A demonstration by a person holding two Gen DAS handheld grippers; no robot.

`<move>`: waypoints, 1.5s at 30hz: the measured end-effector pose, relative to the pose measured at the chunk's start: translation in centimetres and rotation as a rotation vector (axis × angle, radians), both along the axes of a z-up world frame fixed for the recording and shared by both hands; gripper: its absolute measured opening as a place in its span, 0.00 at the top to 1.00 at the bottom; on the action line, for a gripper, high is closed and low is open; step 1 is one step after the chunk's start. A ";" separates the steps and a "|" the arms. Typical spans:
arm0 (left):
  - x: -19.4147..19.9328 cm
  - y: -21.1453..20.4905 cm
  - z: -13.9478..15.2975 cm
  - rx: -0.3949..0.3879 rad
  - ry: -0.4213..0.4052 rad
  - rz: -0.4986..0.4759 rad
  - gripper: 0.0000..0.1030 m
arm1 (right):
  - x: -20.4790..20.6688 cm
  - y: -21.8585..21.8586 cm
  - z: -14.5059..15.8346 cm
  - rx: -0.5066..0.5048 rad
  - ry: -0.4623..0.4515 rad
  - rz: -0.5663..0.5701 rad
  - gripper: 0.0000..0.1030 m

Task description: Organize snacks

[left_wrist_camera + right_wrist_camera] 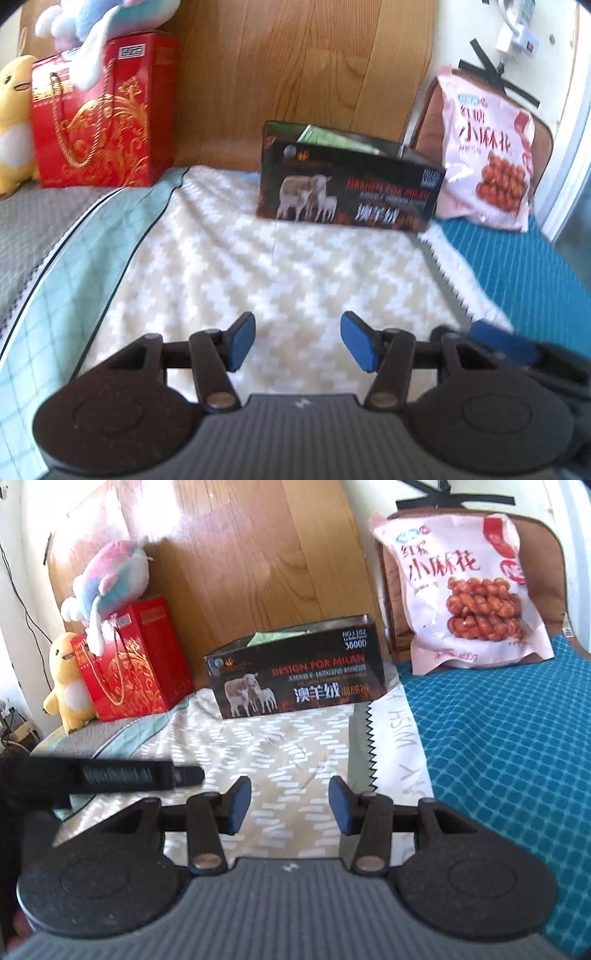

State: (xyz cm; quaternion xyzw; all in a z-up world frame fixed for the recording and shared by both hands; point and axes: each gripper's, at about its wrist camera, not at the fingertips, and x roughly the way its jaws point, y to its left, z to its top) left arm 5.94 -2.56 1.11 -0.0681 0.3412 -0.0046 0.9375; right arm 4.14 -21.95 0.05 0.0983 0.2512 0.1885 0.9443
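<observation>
A black open-topped box [347, 184] with sheep printed on it stands on the bed against the wooden headboard; it also shows in the right wrist view [299, 679]. Something green lies inside it [325, 136]. A pink bag of twisted dough snacks [487, 155] leans upright to its right, also seen in the right wrist view [465, 590]. My left gripper [297, 341] is open and empty, low over the blanket, well short of the box. My right gripper [290, 806] is open and empty, beside the left one.
A red gift box [99, 114] with a rope handle stands at the left, a pastel plush [99, 22] on top and a yellow plush duck [14, 122] beside it. A cream patterned blanket [258, 266] and a teal sheet [509, 746] cover the bed. A brown cushion [554, 554] backs the snack bag.
</observation>
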 end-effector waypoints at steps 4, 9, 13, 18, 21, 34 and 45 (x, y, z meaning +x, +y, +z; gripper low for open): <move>-1.4 -0.4 -0.2 0.062 -0.046 0.026 0.46 | -1.1 0.0 -0.3 0.003 -0.007 -0.003 0.48; -1.9 -0.9 -0.6 0.105 -0.068 0.031 0.45 | -1.7 0.1 -0.2 -0.003 -0.044 0.002 0.44; -2.1 -0.9 -0.5 0.108 -0.085 0.034 0.44 | -1.4 -0.1 -0.4 0.013 -0.030 -0.001 0.44; -2.4 -1.1 -0.5 0.120 -0.103 0.039 0.39 | -1.8 0.0 -0.2 0.008 -0.050 -0.004 0.31; -2.6 -1.2 -0.4 0.130 -0.115 0.047 0.29 | -1.7 0.0 -0.2 0.006 -0.048 -0.003 0.29; -3.1 -1.0 -0.1 0.139 -0.148 0.101 0.01 | -1.7 -0.6 -0.3 0.031 -0.048 -0.044 0.21; -2.9 -1.1 -0.2 0.142 -0.136 0.084 0.00 | -1.7 -1.1 -0.3 0.068 -0.049 -0.084 0.12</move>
